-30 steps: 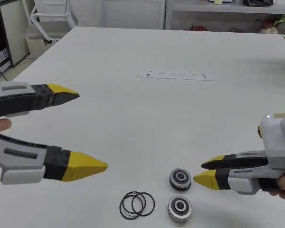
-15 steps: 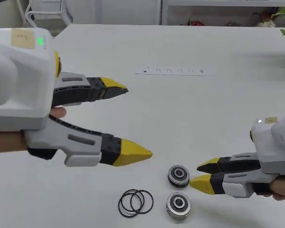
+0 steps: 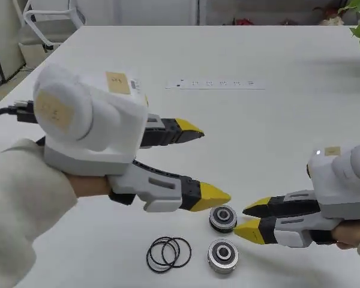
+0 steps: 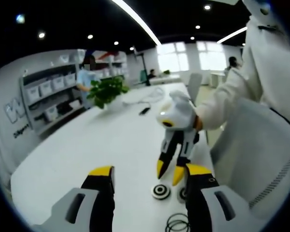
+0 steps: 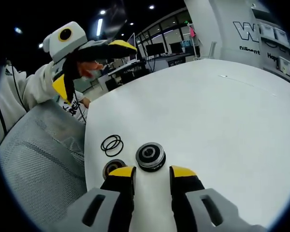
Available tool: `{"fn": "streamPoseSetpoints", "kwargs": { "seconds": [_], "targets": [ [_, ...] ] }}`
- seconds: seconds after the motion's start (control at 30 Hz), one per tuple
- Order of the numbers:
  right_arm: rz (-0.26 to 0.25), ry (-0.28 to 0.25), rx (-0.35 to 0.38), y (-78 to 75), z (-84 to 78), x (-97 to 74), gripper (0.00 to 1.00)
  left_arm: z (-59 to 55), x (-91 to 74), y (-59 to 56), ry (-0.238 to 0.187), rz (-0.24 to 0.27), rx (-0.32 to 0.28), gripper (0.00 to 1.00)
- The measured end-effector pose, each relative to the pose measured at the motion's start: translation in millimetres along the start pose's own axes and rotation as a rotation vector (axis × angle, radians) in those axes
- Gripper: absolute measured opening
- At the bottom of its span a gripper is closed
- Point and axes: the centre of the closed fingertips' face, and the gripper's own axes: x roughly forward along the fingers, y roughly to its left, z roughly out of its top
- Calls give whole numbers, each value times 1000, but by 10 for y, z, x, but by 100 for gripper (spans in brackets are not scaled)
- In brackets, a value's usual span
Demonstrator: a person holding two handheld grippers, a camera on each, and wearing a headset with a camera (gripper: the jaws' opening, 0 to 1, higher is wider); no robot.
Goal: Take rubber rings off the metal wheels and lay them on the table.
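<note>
**A:** Your left gripper (image 3: 207, 163) hangs over the white table (image 3: 276, 138). Its yellow-tipped jaws are spread wide, with nothing between them.

**B:** Yes, and the tip of your lower jaw sits just up and left of the farther wheel (image 3: 222, 218). Whether it touches, I cannot tell.

**A:** Near your edge of the table, the loose black rubber rings (image 3: 168, 253) lie flat, overlapping one another in a small bunch.

**B:** Far behind them a white power strip (image 3: 215, 84) lies on the table, well apart from your work.

**A:** Just right of the rings, the nearer wheel (image 3: 222, 256) lies flat with its hub facing up. It is close to the farther wheel but apart from it.

**B:** Your right gripper (image 3: 247, 219) comes in from the right, low over the table. Its jaws are parted a little and hold nothing.

**A:** In your right gripper view the farther wheel lies just ahead of the two tips, in line with the gap and not yet between them.
</note>
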Motion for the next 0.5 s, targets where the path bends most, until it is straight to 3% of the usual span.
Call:
{"fn": "streamPoseSetpoints", "kwargs": {
  "seconds": [0.17,0.5],
  "targets": [
    [3,3,-6,-1,-12,18,24,-94,139,-44,-2,-19,-14,51],
    [11,13,-24,12,-33,61,22,-461,418,-90,72,-54,-39,40]
  ]
}}
